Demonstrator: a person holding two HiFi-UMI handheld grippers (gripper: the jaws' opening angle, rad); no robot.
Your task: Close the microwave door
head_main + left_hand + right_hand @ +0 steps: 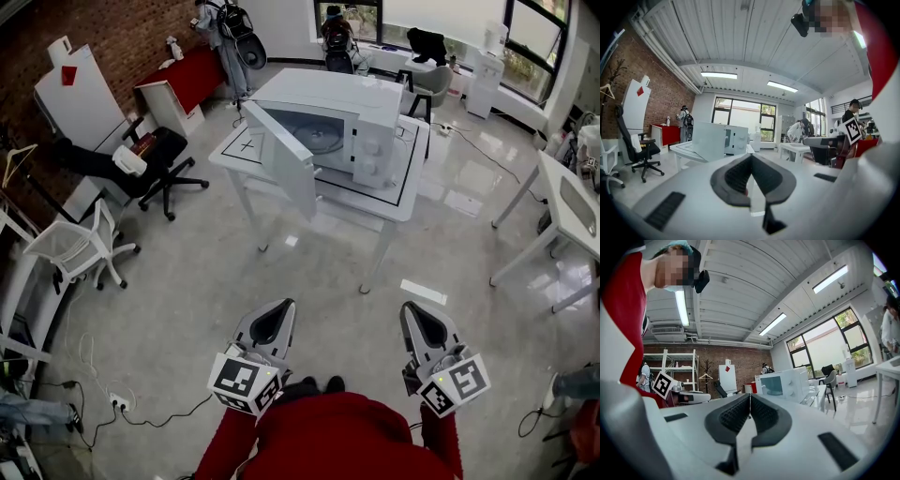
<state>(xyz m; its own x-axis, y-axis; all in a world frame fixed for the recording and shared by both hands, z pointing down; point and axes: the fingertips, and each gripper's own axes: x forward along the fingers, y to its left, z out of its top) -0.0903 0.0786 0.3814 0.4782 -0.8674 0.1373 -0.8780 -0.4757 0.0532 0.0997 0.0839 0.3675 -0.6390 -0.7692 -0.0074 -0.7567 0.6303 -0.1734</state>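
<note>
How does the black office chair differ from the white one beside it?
The black chair is dark, base included; the white chair is white throughout. The black chair stands closer to the microwave table; the white chair stands farther off. Both have star-shaped bases.

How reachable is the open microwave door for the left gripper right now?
Probably not yet: the left gripper sits well short of the microwave door, with floor between them; nothing blocks the way.
</note>
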